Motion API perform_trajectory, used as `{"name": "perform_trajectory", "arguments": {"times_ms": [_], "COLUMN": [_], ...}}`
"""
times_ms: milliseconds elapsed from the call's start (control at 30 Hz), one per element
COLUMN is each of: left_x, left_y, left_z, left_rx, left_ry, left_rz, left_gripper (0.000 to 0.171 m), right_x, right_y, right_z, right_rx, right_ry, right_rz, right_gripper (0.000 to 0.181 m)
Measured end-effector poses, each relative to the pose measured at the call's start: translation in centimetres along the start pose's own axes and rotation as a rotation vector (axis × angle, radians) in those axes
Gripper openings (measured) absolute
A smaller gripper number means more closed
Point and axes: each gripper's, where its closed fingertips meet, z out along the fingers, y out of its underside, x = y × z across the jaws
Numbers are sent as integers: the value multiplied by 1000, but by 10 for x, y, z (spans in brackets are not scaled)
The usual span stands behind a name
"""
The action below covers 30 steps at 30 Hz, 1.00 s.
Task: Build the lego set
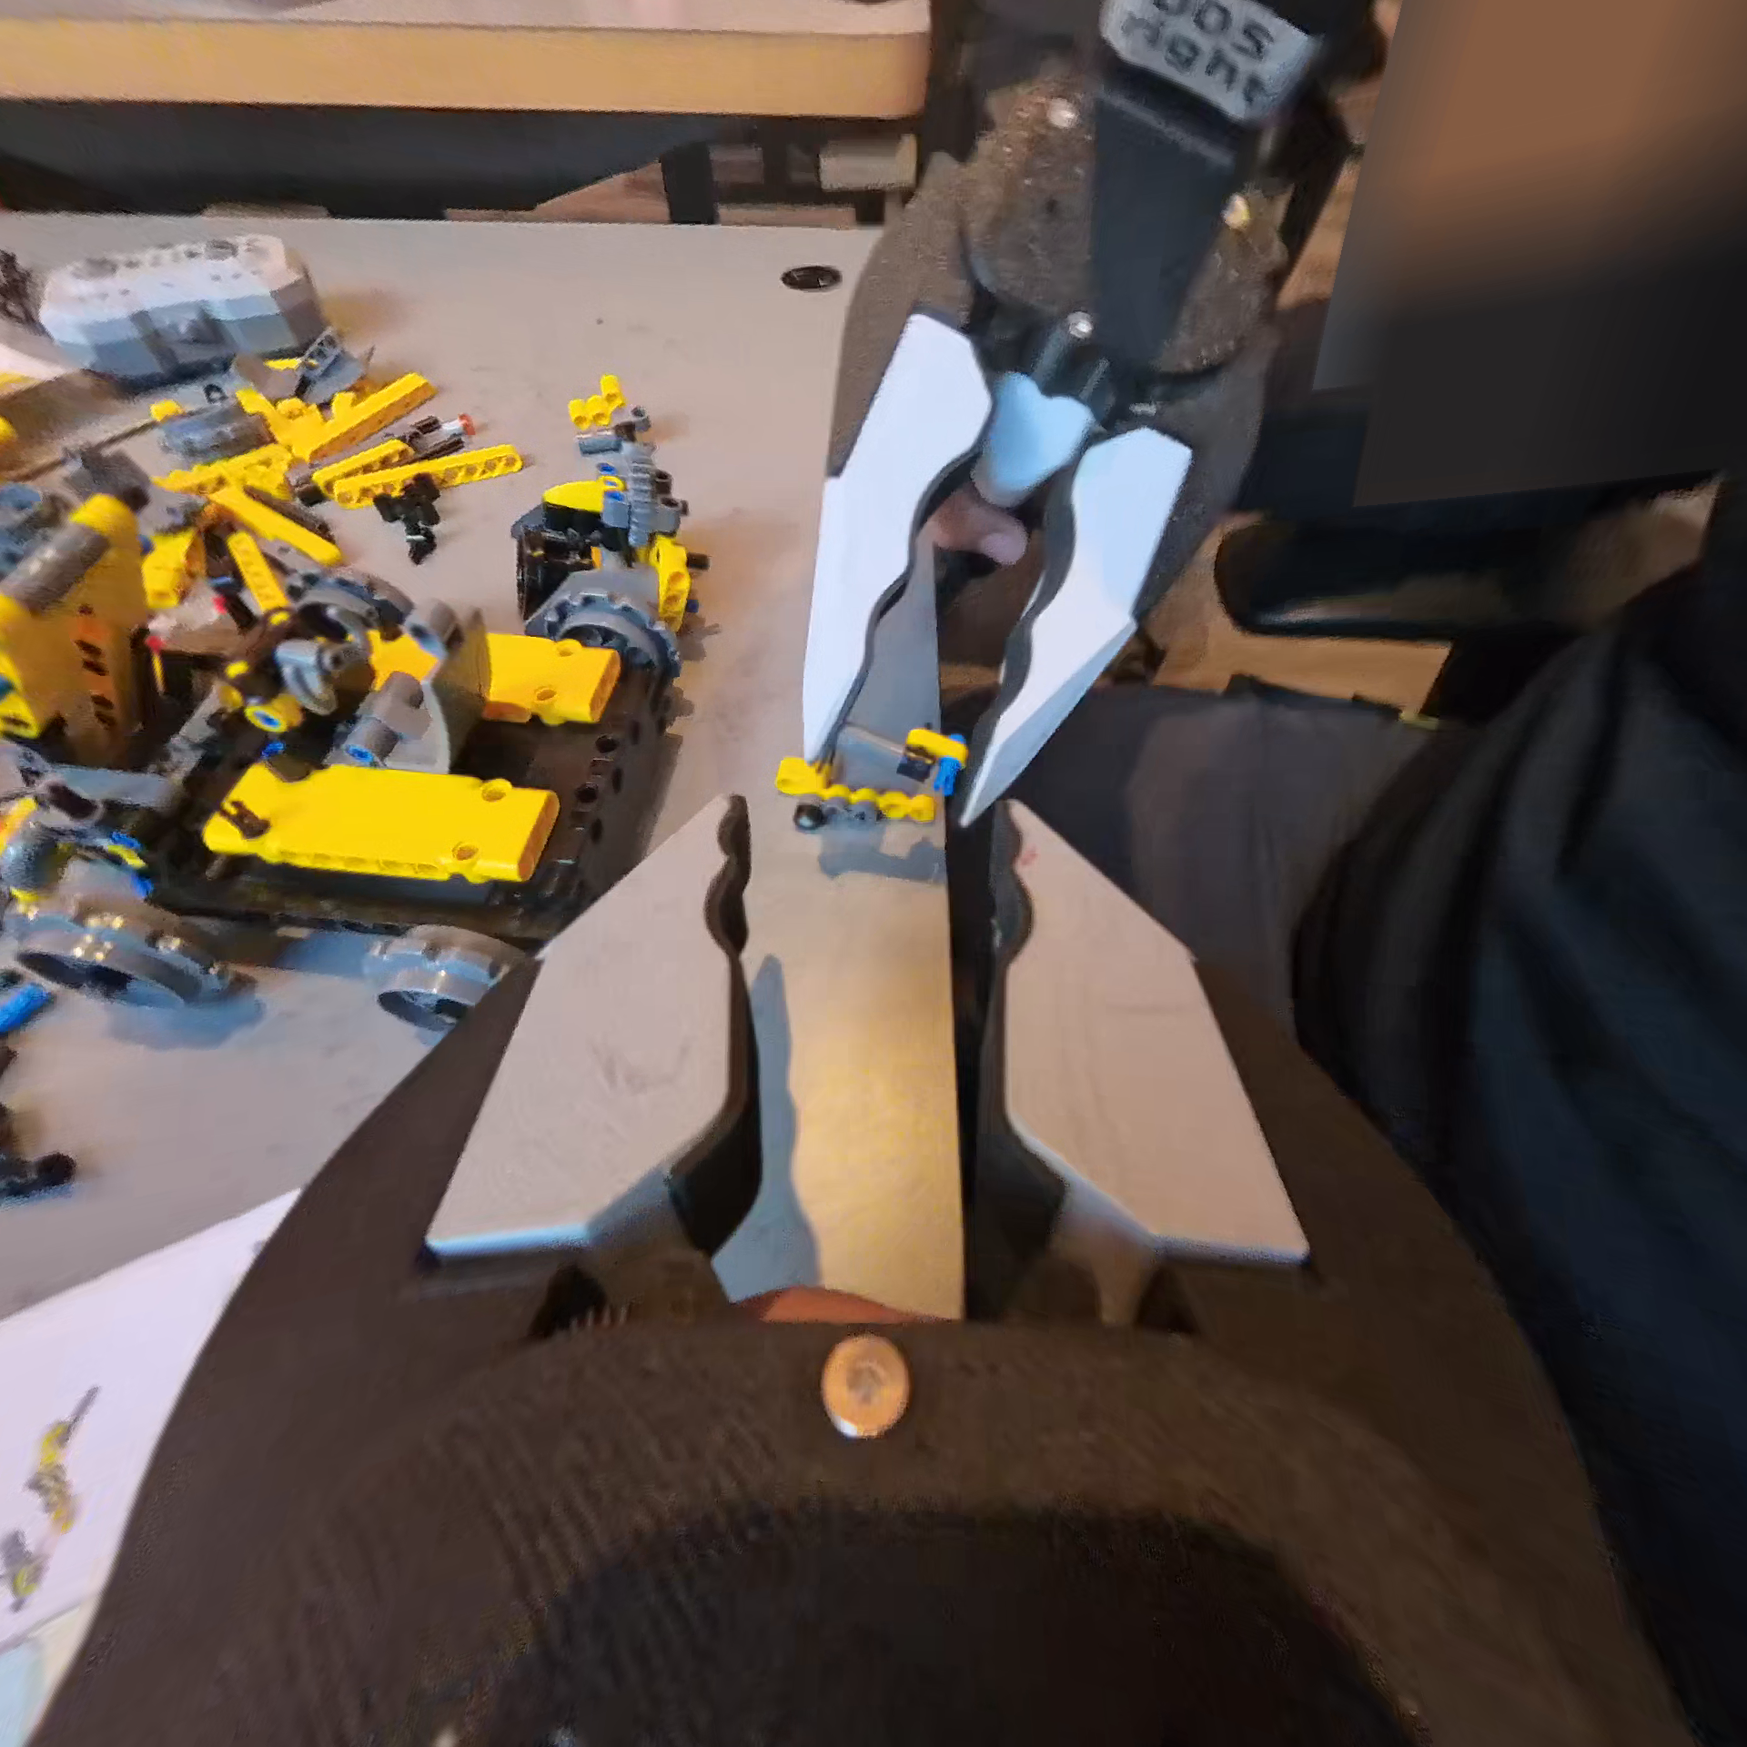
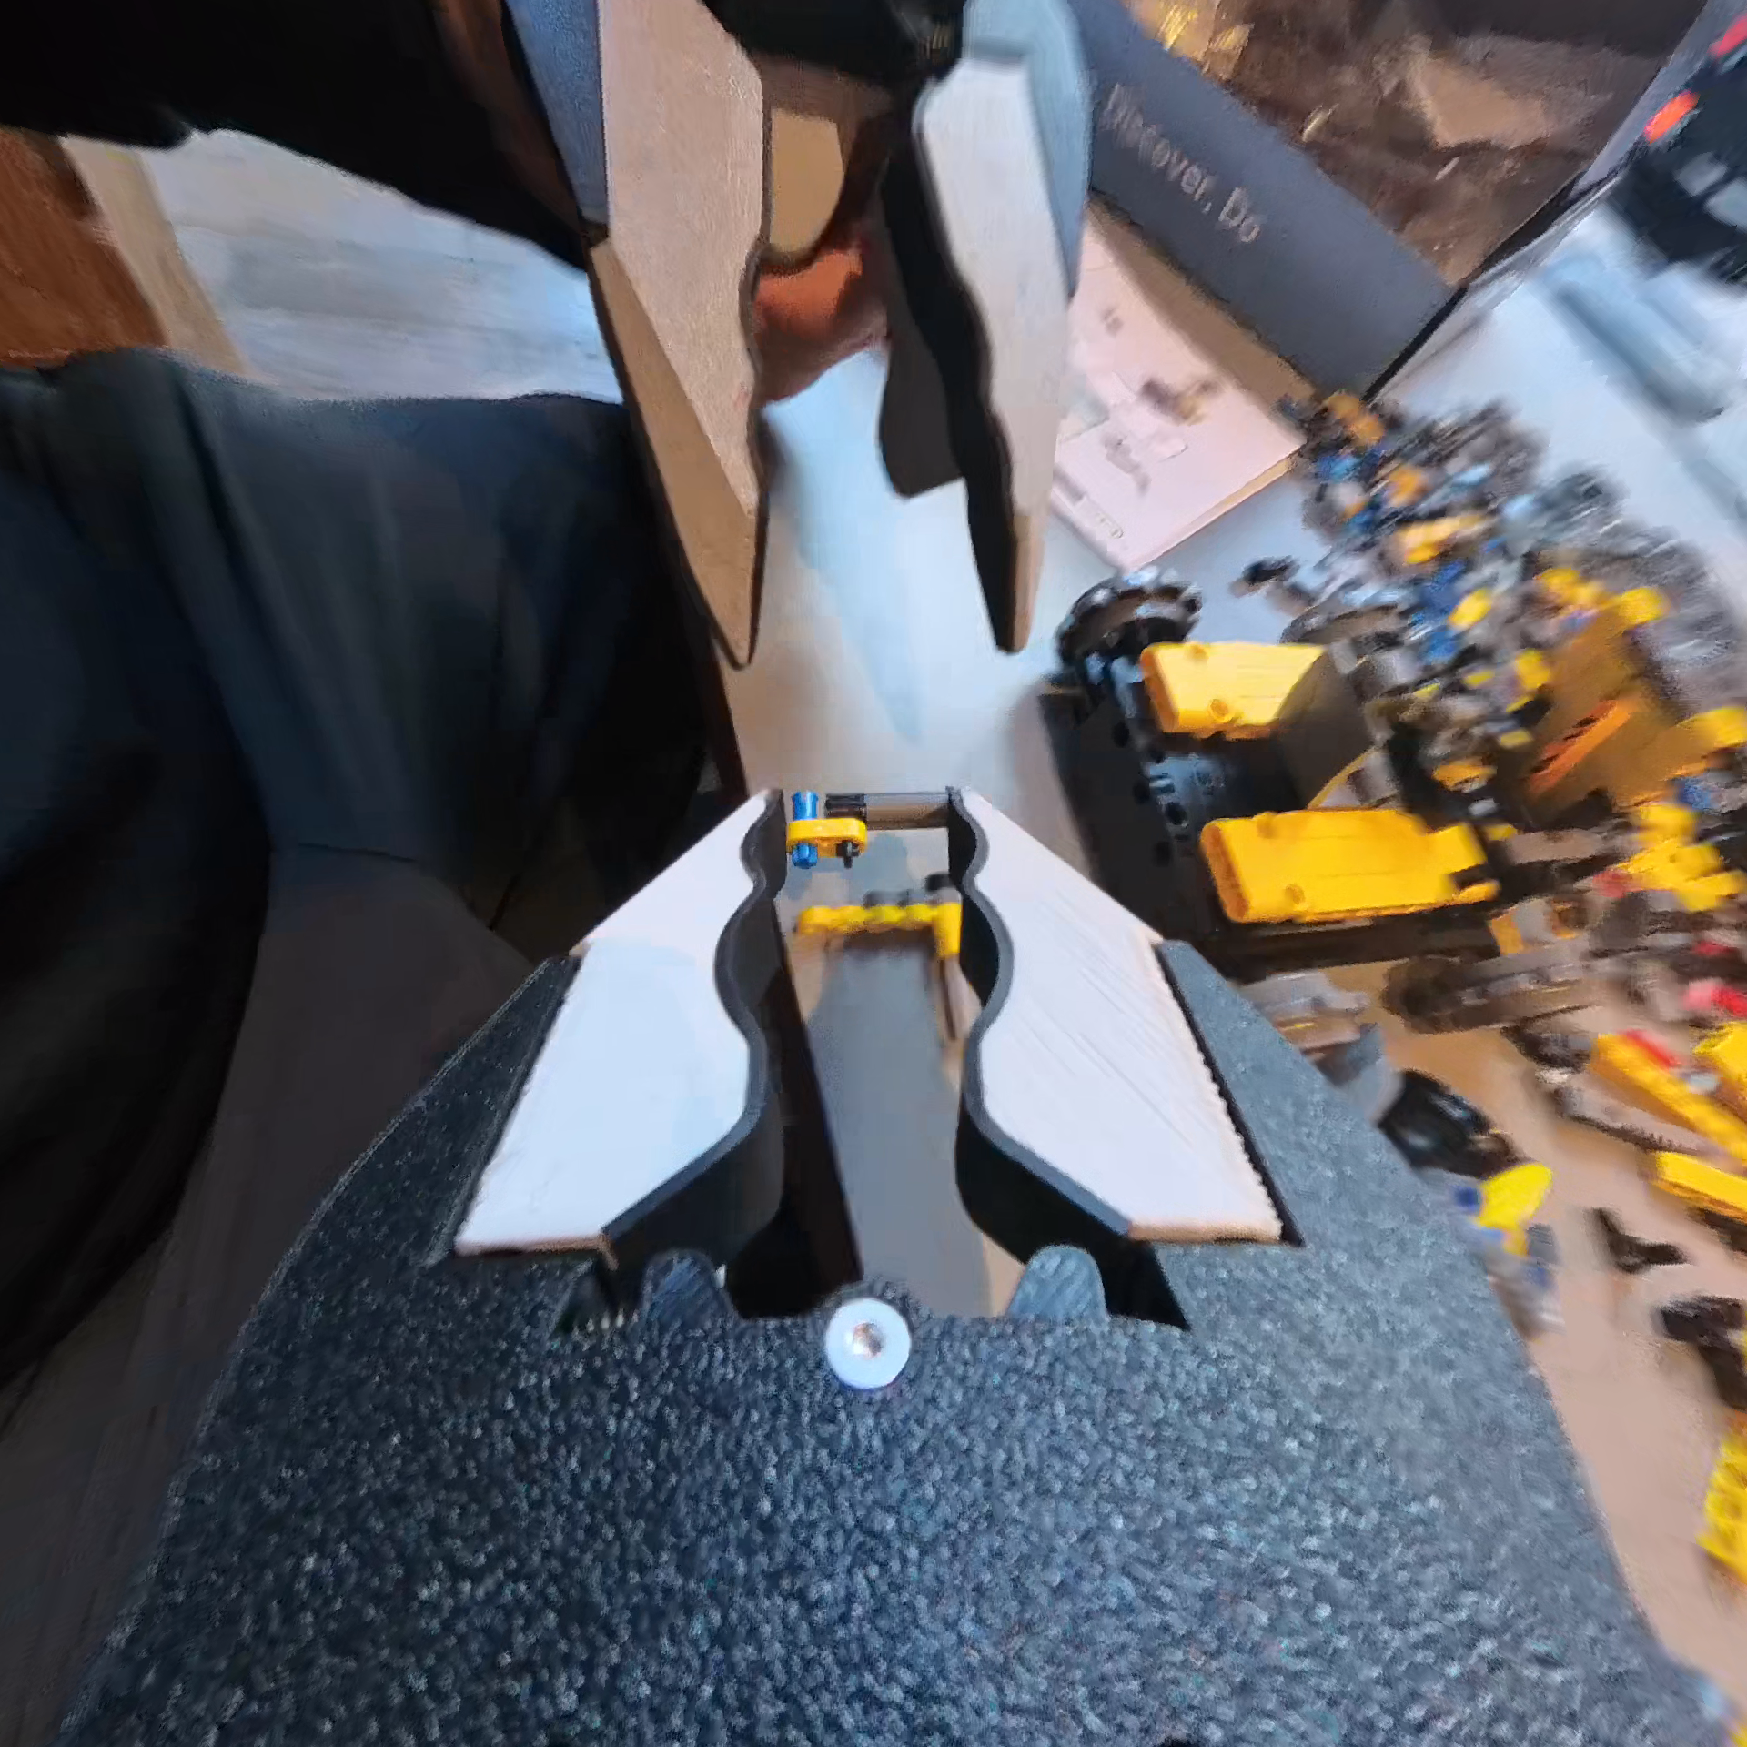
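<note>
The right gripper (image 2: pixel 865 832) is clamping a small yellow-grey piece (image 2: pixel 856 832), while the left gripper (image 1: pixel 874 813), jaws parted and empty, is hovering just beside it, the half-built model (image 1: pixel 378 756) sitting at nine o'clock.

You can see raised lettering on the black tag (image 1: pixel 1205 52) atop the right tool's body. There is pale print along the dark box (image 2: pixel 1257 236) at the counter's far edge, and small, blurred print on the white booklet (image 2: pixel 1153 425) beside it.
</note>
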Motion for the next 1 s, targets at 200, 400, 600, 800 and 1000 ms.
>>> {"name": "perform_trajectory", "arguments": {"times_ms": [200,400,600,800,1000], "left_x": [-2,-6,-4,-1,2], "left_y": [25,34,48,41,40], "left_z": [7,9,13,13,25], "left_rx": [-171,-227,-323,-282,-309], "left_ry": [22,2,21,50,34], "left_rz": [2,-12,-34,22,136], "left_gripper": [52,45,39,36,33], "right_x": [-5,-3,1,-3,-7], "right_y": [13,13,15,13,26], "right_z": [19,20,15,-19,-19], "right_rx": [-139,-144,-177,-129,-113], "right_ry": [-9,-19,6,26,-36], "right_rz": [35,48,26,77,151], "right_gripper": [33,35,44,42,38]}}
